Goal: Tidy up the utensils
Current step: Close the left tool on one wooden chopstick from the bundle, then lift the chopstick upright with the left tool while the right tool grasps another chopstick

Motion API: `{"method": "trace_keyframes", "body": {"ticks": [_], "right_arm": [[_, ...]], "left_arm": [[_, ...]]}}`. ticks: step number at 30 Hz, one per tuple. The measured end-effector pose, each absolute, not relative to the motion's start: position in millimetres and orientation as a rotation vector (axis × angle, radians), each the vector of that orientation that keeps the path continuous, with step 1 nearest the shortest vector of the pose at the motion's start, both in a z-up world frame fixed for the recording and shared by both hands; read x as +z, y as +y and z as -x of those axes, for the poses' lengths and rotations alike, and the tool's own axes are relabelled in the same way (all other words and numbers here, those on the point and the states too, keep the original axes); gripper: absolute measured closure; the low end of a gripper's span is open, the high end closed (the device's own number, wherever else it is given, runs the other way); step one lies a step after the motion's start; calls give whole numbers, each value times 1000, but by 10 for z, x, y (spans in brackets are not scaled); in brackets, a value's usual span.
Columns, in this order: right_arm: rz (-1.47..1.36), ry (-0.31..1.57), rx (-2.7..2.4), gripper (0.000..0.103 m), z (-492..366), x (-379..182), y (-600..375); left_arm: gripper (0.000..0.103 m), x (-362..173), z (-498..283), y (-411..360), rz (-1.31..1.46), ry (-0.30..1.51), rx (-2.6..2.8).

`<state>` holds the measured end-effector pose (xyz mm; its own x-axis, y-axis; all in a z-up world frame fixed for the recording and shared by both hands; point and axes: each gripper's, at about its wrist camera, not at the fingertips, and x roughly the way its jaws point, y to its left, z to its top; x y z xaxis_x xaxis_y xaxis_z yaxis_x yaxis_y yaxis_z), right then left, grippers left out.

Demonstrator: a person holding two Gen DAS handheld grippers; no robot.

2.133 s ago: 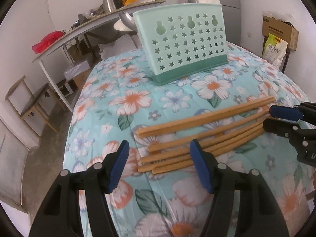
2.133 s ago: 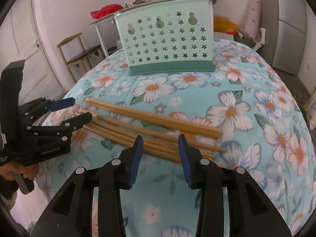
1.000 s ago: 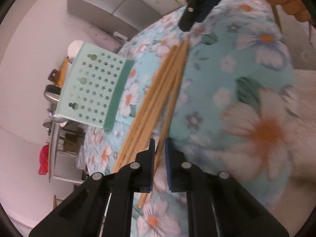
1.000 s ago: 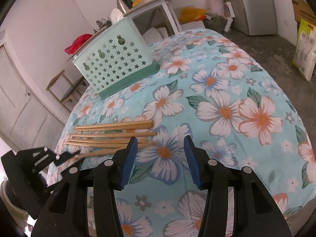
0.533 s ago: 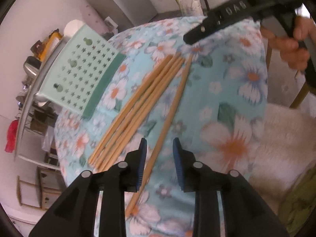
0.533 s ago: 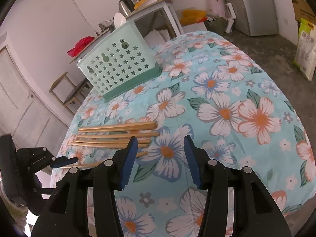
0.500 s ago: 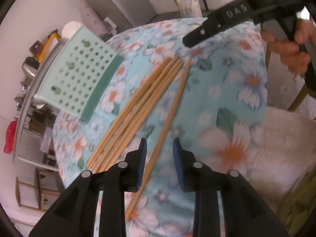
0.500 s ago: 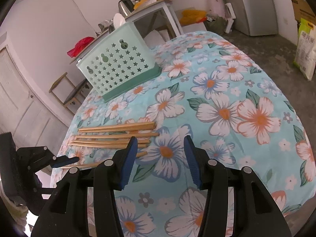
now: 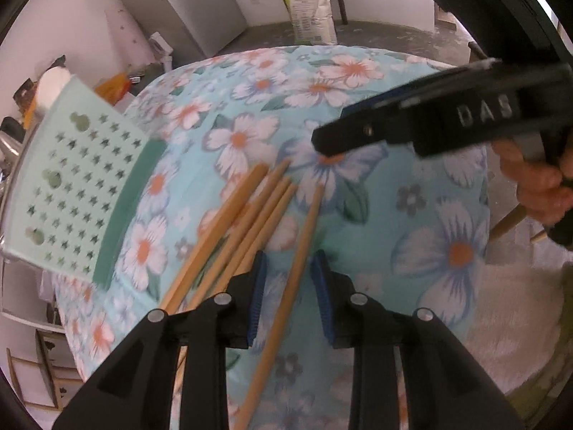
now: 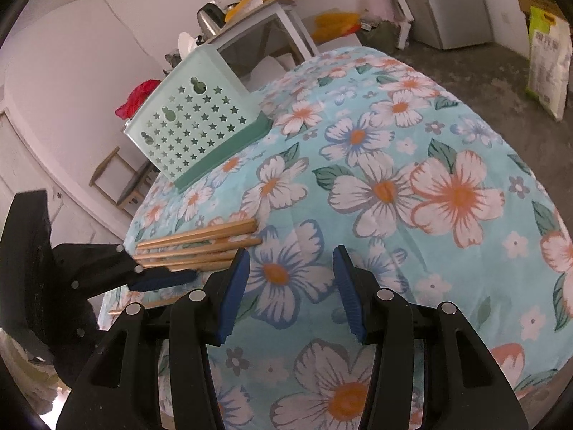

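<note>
Several wooden chopsticks (image 9: 247, 215) lie side by side on the floral tablecloth (image 9: 412, 215). One single chopstick (image 9: 304, 229) lies apart from them and runs between the jaws of my left gripper (image 9: 289, 261). The jaws stand apart and neither pad touches the chopstick. A mint green utensil caddy (image 9: 78, 186) with star holes stands beyond the bundle. My right gripper (image 10: 290, 254) hovers open over the cloth by the thick ends of the chopsticks (image 10: 200, 243), with nothing between its fingers. From the right wrist view the left gripper (image 10: 168, 279) shows low at the left.
A person's hand (image 9: 537, 186) holds the right gripper (image 9: 343, 132) at the table's edge. A grey fridge (image 9: 186, 10) and a sack (image 9: 311, 10) stand on the floor beyond. A side table (image 10: 250, 7) with a kettle and a wooden chair (image 10: 121, 179) are behind the caddy (image 10: 193, 125).
The left gripper was shut on one chopstick a second ago; its jaws now stand apart and that chopstick lies loose beside the bundle. The left view has swung round. The right gripper barely moved.
</note>
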<state>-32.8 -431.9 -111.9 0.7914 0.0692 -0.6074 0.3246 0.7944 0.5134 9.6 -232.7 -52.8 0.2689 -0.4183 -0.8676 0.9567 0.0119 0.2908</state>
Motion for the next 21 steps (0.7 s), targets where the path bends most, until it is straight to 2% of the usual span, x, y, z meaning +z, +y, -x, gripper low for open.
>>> {"method": "trace_keyframes", "body": {"ticks": [4, 8, 12, 21], "right_arm": [[-665, 645, -139, 56, 339, -1130, -4338], [-682, 638, -137, 56, 361, -1121, -4361], [-699, 628, -143, 56, 404, -1099, -4393], [-740, 602, -136, 56, 465, -979, -4394]], "left_arm": [[78, -533, -123, -2408, -1027, 685, -1211], [92, -478, -142, -2413, -1002, 691, -1205], [97, -391, -121, -2372, -993, 664, -1199], [97, -51, -195, -2107, -860, 650, -1186]]}}
